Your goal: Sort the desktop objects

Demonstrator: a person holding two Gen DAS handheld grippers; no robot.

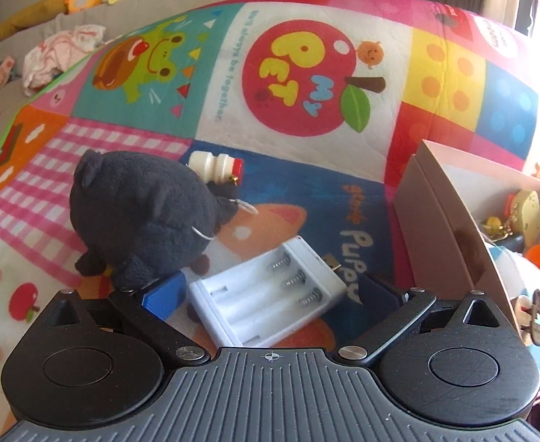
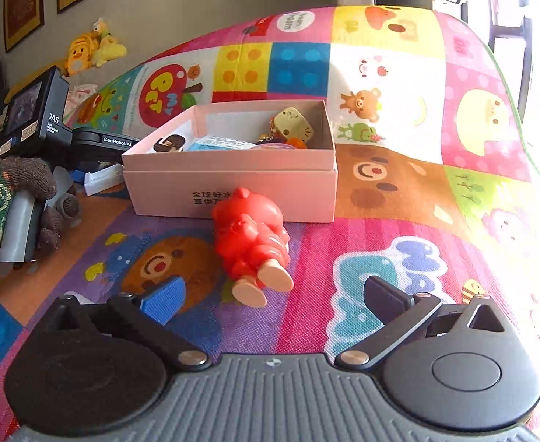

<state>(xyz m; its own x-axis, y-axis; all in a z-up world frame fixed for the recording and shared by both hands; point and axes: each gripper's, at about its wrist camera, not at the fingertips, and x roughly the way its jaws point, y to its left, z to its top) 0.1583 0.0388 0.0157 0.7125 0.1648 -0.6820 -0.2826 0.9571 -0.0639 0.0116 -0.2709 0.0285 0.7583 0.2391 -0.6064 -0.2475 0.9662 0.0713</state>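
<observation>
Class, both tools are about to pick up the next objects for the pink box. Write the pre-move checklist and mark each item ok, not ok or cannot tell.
1. Right tool open, nothing between its fingers: ok.
2. Red toy figure lies free on the mat just ahead of the right tool, beside the pink box, not inside: ok.
3. Left tool open around the white battery charger, pads not pressing: ok.
4. Black plush toy crowds the left tool's blue finger: not ok.
5. Room left in the pink box for more: cannot tell.
</observation>
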